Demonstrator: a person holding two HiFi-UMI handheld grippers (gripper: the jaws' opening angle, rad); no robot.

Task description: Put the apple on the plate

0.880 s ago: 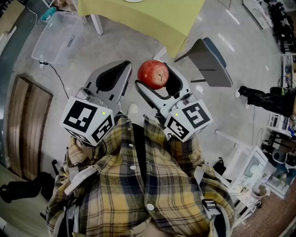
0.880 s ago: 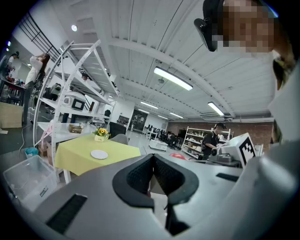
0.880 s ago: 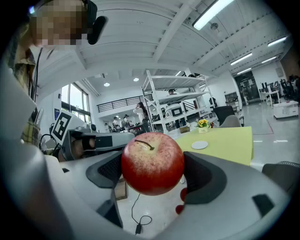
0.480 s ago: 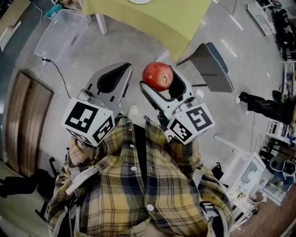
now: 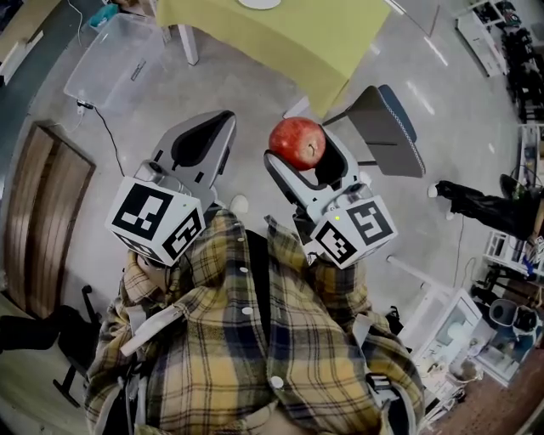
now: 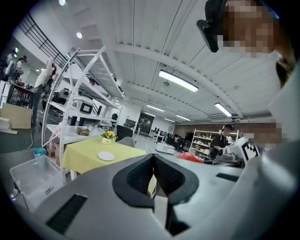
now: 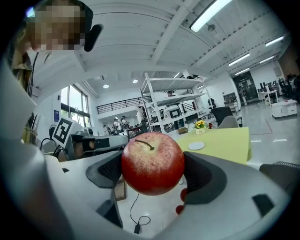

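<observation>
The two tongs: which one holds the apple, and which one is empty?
The right tongs hold the apple, pressed between their two pads. The left tongs are shut, with nothing between them.

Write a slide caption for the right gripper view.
Right gripper holds a red apple, with the plate on the yellow table ahead.

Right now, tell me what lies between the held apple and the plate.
Between apple and plate: only bare floor, then yellow tablecloth, seen in the head view. The chair stands aside.
</observation>
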